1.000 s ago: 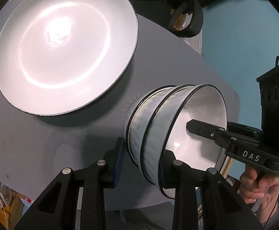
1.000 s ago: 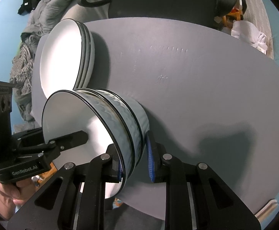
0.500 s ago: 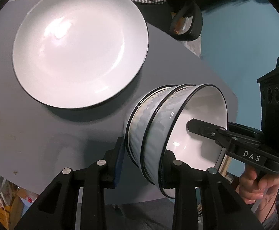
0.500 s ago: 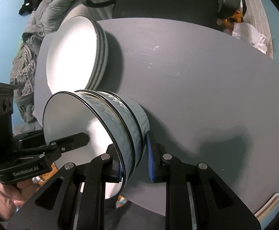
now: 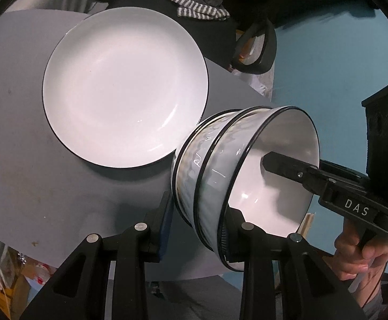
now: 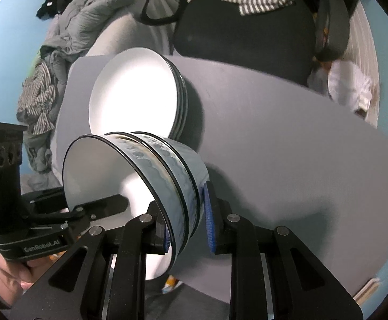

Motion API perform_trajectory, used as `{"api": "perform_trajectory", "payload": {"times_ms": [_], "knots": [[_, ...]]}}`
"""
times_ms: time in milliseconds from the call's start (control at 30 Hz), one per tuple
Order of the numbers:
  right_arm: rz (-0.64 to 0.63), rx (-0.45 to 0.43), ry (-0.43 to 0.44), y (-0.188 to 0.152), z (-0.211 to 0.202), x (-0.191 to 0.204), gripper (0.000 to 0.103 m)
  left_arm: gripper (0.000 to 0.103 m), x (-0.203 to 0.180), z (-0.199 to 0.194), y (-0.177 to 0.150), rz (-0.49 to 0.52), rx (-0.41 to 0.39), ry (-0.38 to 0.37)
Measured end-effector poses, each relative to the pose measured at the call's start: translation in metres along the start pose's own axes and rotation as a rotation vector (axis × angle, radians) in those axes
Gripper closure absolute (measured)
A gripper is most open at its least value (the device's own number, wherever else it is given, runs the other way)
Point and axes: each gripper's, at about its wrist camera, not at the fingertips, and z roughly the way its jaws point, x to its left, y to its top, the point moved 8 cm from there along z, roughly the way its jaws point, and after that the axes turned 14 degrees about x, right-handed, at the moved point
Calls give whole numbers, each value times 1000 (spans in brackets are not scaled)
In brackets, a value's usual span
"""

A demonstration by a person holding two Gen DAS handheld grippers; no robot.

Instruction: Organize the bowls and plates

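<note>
Both pairs of fingers are closed on the wall of the same nested bowl stack [image 5: 236, 176]: the left gripper [image 5: 196, 226] pinches it with one finger outside and one inside the rim, and the right gripper [image 6: 187, 221] does likewise from the opposite side, its inner finger visible deep in the bowl from the left view. Over the last second the plate stack [image 5: 126, 86] has slid from the upper left corner of the left view toward the middle and looks smaller, and in the right view it has drawn in behind the bowls, so the bowls seem to be lifted clear of the grey table [image 6: 287, 138] and carried as one pile, probably to a final spot near the plates. Readable lettering: "DAS" on the right tool, "GenRobot.AI" on the left one.
</note>
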Motion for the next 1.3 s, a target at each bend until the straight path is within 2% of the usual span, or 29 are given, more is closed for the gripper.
{"api": "perform_trajectory", "payload": {"times_ms": [100, 433, 767, 1100, 1300], "knots": [[-14, 0, -23, 1, -1, 1, 81, 72, -1, 5, 2, -6, 6, -6], [8, -14, -4, 0, -5, 7, 81, 72, -5, 0, 1, 2, 4, 18], [-24, -30, -7, 8, -16, 20, 81, 72, 4, -18, -2, -21, -38, 13], [-65, -35, 27, 43, -11, 46, 81, 72, 37, -49, 23, -65, -92, 41], [-50, -11, 58, 69, 4, 55, 81, 72, 58, -53, 47, -84, -85, 79]]}}
